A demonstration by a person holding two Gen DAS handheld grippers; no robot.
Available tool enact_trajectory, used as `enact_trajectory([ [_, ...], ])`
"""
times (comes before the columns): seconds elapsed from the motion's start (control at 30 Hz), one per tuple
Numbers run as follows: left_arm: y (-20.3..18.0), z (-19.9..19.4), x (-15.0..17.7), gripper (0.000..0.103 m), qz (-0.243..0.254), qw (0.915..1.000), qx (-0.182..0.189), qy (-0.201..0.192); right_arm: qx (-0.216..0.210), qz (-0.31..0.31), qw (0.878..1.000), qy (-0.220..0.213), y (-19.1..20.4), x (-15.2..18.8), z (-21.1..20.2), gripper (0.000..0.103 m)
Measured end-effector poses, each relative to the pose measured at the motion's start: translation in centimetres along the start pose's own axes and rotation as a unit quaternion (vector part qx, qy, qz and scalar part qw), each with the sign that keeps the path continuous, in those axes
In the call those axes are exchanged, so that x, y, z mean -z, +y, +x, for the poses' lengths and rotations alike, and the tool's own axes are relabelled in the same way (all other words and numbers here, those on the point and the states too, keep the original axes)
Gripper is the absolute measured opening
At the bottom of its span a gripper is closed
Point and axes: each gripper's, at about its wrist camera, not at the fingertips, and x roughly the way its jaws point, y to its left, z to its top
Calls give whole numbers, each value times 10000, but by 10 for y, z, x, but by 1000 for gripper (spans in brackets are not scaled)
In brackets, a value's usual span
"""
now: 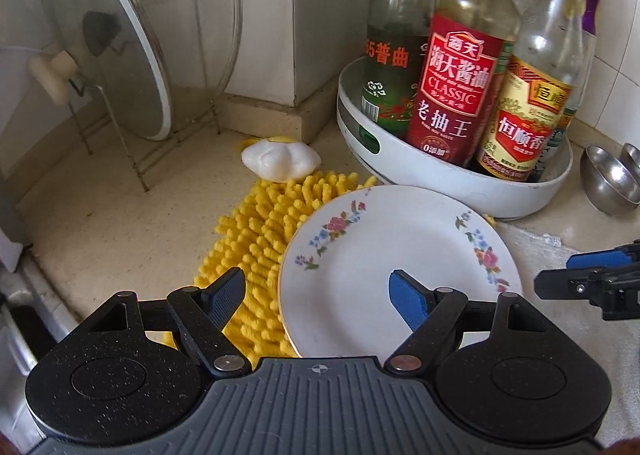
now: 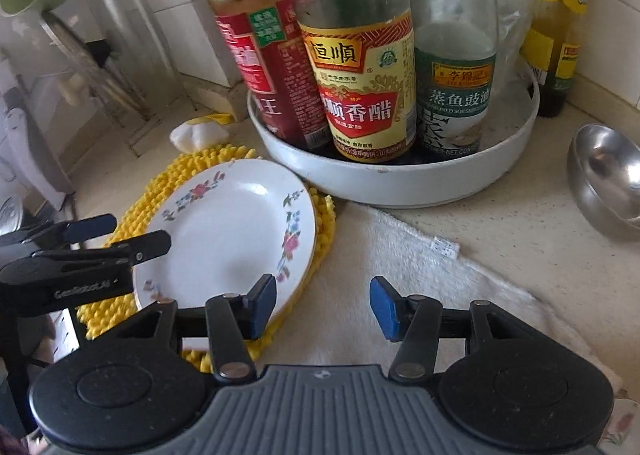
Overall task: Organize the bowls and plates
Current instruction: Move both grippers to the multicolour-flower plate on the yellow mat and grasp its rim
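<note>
A white plate with flower prints (image 1: 380, 255) lies on a yellow shaggy mat (image 1: 260, 223); it also shows in the right wrist view (image 2: 232, 231). My left gripper (image 1: 320, 301) is open, its jaws spread over the plate's near left edge, holding nothing. My right gripper (image 2: 323, 307) is open and empty, just right of the plate above a white towel (image 2: 400, 255). Steel bowls (image 1: 610, 183) sit at the right; one shows in the right wrist view (image 2: 608, 179). The left gripper (image 2: 120, 235) shows from the side in the right wrist view.
A white round tray (image 1: 460, 179) (image 2: 400, 183) with several sauce bottles stands behind the plate. A glass lid (image 1: 132, 35) leans in a wire rack at the back left by the tiled wall. A white-yellow soft object (image 1: 280, 159) lies behind the mat.
</note>
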Motion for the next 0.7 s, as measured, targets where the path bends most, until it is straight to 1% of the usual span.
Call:
enact_trajectory([
  [0.17, 10, 20, -7, 83, -6, 9996, 199, 183, 90, 238, 9996, 103, -2, -6, 19, 73],
  [0.27, 11, 27, -9, 82, 13, 9990, 378, 244, 58, 239, 9996, 156, 2, -7, 27, 73],
  [0.4, 9, 35, -9, 76, 35, 9972, 652, 373, -106, 182, 9994, 268, 7, -9, 37, 73],
  [0.47, 6, 39, -9, 76, 71, 9967, 696, 413, -211, 193, 9989, 374, 9, -9, 42, 73],
  [0.57, 8, 41, -12, 76, 19, 9959, 793, 428, -266, 274, 9984, 417, 10, -8, 46, 70],
  [0.7, 13, 44, -15, 76, 43, 9945, 943, 444, -333, 88, 9987, 381, 19, -11, 42, 64],
])
